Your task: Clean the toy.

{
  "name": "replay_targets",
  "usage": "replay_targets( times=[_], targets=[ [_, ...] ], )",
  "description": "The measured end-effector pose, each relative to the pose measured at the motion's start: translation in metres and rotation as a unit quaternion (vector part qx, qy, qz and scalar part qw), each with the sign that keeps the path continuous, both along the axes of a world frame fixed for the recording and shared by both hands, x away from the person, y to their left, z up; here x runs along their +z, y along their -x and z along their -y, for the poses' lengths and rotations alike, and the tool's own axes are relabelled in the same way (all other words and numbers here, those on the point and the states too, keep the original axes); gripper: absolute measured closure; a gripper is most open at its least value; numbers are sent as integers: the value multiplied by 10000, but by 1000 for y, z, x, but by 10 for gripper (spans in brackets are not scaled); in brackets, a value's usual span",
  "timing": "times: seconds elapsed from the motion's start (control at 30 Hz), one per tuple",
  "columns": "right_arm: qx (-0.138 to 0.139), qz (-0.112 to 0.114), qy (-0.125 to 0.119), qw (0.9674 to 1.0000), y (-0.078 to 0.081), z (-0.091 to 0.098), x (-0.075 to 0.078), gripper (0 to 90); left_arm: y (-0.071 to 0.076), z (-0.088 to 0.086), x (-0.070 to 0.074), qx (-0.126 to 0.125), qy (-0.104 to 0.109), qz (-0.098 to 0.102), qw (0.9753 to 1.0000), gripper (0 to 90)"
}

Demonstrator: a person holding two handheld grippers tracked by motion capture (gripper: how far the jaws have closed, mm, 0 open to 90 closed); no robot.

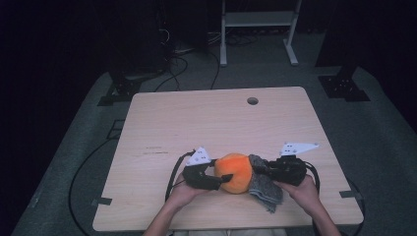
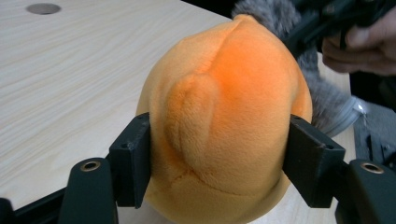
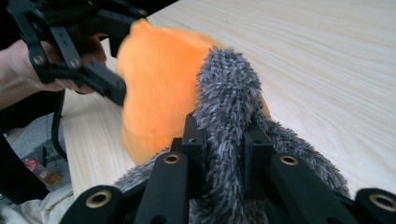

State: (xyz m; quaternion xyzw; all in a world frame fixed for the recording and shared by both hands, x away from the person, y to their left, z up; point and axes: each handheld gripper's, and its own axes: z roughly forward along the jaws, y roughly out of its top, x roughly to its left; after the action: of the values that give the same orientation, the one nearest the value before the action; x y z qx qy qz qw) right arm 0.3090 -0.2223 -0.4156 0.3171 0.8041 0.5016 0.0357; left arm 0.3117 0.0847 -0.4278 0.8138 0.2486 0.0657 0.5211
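plush is soft, so the orange toy (image 2: 224,116) pinched in the left gripper (image 2: 219,158) may squirm free if the right gripper (image 3: 224,154), clamped on the grey fur (image 3: 229,88), tugs sharply.

Laboratory recording space: bare wooden tabletop (image 1: 221,118), tripod bases (image 1: 344,86) and loose cables (image 1: 174,69) on grey carpet beyond the jaws.

plush ball (image 1: 235,172): was bright orange, plain
fuzzy cloth (image 1: 264,188): was grey, flecked lighter
tabletop (image 1: 206,123): was pale wood with fine grain
left hand-held gripper (image 1: 222,179): was black, its top plate grey
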Motion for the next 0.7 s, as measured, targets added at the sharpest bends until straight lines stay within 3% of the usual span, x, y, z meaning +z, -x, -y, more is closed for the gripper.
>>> replay_targets(
  times=[0.07, 0.13, 0.2, 0.3, 0.37, 0.5, 0.57, 0.63, 0.7],
  targets=[
    [-24, 113, 16, 9999, 2, 0, 4, 746, 2, 0, 5, 55, -12, 91, 9999, 340],
    [113, 320, -284, 9990, 8, -3, 15, 746, 4, 0, 10, 120, 31, 144, 9998, 345],
    [202, 479, -311, 9982, 10, -9, 23, 746, 5, 1, 11, -21, -1, 155, 9999, 329],
    [178, 359, -23, 9992, 6, -16, 11, 747, 6, 2, 7, -283, -79, 171, 9994, 254],
    [97, 244, 17, 9997, 2, -11, 3, 748, 5, 2, 7, -216, -161, 311, 9992, 206],
    [60, 240, 65, 9997, 5, -7, 5, 747, 6, 10, -1, -53, -309, 292, 9991, 145],
    [148, 397, 163, 9990, 12, -15, 9, 738, 9, 11, -5, 23, -307, 404, 9987, 218],
    [388, 539, 98, 9977, 19, -23, 14, 738, 11, 11, -7, 52, -258, 382, 9989, 291],
    [477, 639, 180, 9967, 21, -28, 16, 739, 11, 10, -5, -51, -294, 350, 9989, 292]
  ],
)
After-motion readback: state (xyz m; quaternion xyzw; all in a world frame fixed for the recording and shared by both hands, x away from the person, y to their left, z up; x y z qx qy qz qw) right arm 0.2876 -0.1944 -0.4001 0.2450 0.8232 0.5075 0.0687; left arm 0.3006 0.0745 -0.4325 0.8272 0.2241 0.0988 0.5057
